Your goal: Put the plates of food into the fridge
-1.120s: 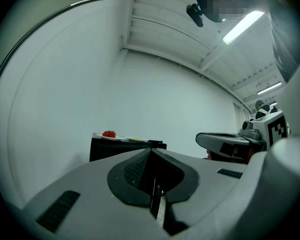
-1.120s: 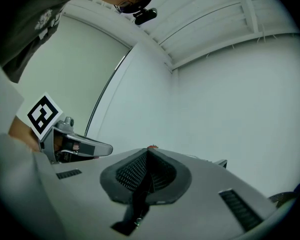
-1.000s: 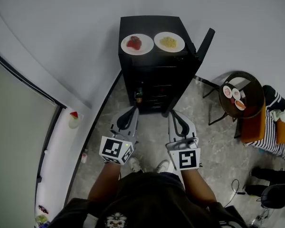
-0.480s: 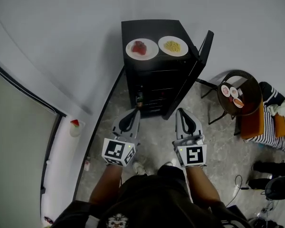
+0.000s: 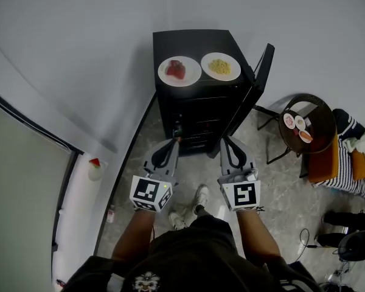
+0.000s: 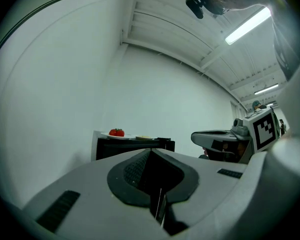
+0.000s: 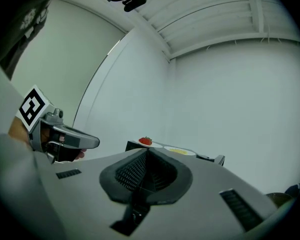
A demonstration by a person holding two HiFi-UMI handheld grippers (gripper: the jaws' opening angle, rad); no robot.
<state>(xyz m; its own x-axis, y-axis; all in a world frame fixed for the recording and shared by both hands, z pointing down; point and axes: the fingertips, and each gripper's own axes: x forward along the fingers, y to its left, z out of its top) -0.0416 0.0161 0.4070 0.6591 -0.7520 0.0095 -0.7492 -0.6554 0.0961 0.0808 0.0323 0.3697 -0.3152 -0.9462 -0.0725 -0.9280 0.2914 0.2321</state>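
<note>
A black fridge (image 5: 194,102) stands against the wall with its door (image 5: 260,72) swung open to the right. Two white plates sit on its top: one with red food (image 5: 179,70) (image 6: 116,133) (image 7: 146,142), one with yellow food (image 5: 220,66) (image 6: 144,137) (image 7: 179,151). My left gripper (image 5: 173,142) (image 6: 150,152) and right gripper (image 5: 225,142) (image 7: 147,152) are held level side by side in front of the fridge, well short of the plates. Both are shut with nothing between the jaws.
A dark round side table (image 5: 319,111) with several small bowls stands right of the fridge, with a chair and striped cloth (image 5: 347,157) beside it. A white ledge with a small red-topped item (image 5: 95,162) runs along the left wall. The person's feet are on the floor below the grippers.
Both grippers have edged a little closer to the fridge front, side by side. Their jaws stay shut and the plates have not moved.
</note>
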